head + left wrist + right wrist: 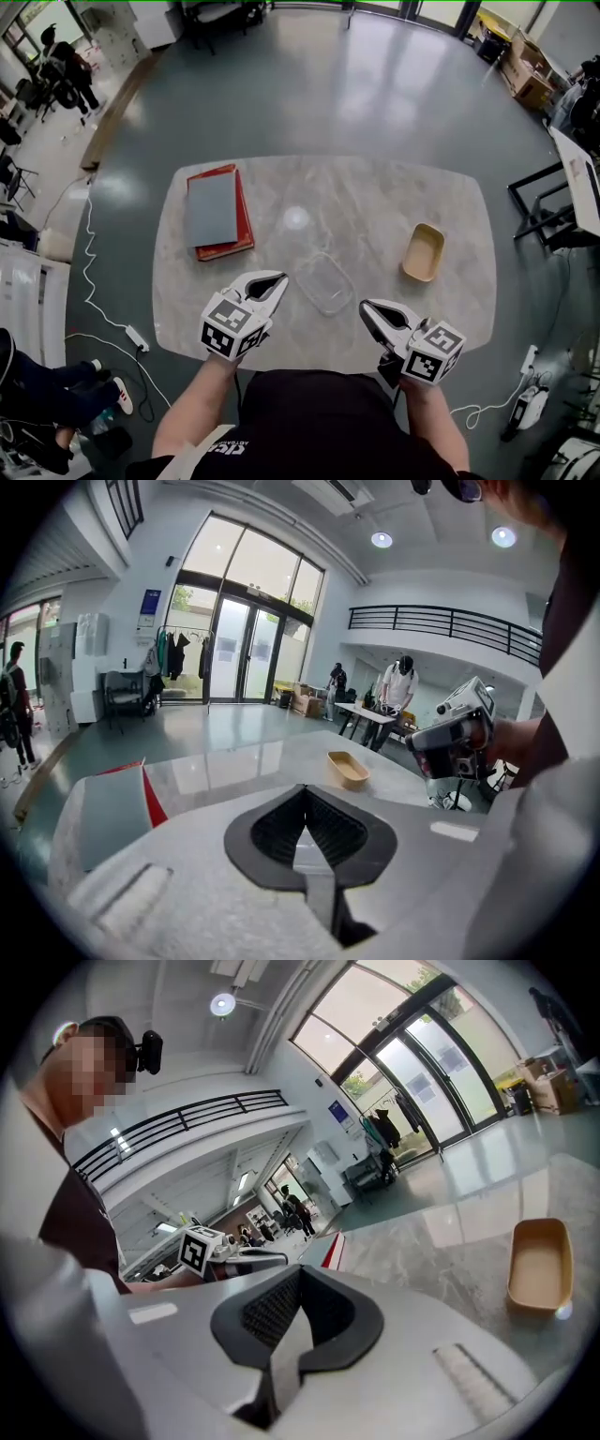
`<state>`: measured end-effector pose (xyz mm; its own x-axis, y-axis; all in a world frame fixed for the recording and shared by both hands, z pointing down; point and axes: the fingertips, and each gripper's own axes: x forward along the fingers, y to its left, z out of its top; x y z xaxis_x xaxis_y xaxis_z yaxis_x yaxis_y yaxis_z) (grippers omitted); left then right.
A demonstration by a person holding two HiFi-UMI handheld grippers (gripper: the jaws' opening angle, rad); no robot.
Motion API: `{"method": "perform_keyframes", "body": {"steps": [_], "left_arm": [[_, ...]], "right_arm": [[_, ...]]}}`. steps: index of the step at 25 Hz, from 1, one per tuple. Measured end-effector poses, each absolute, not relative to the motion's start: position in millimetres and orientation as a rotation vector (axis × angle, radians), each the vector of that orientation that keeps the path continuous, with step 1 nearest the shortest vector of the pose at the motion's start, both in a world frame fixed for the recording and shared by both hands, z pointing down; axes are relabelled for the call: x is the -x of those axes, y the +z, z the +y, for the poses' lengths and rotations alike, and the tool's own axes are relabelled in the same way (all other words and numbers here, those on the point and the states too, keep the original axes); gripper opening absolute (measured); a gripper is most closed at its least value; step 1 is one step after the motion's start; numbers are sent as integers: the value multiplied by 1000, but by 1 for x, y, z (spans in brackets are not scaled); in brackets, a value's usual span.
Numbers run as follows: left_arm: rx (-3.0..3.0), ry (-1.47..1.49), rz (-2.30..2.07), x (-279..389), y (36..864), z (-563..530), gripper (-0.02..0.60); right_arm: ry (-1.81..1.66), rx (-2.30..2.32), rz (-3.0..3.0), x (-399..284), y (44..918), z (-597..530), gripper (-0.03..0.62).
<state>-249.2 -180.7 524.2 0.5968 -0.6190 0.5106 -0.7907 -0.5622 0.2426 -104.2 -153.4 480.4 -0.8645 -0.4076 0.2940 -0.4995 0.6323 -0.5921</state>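
Note:
My left gripper (277,279) hovers over the near edge of the marble table (375,197), jaws shut with nothing between them. My right gripper (366,307) hangs at the near right, also shut and empty. Between the two lies a clear plastic container (324,282), just beyond both tips. A tan oblong tray (424,252) sits to the right, also in the left gripper view (347,769) and the right gripper view (539,1267). A grey book (212,208) lies on a red book (244,225) at the table's left.
On the floor at the left run a white cable and a power strip (137,337). A black table frame (539,211) stands to the right, cardboard boxes (527,75) beyond it. People stand far off at the upper left (75,75).

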Motion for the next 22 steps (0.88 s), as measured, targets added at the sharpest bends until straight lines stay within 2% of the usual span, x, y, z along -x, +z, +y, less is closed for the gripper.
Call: {"method": "perform_keyframes", "body": {"steps": [5,22], "left_arm": [[-2374,589,-1032,248,556,-193,6],[-2316,916,-772,215,675,-227,71]], "right_arm": [[1115,-843,-2650,98,501,-139,2],[1274,-1061,-2507,57,555,-109,2]]}}
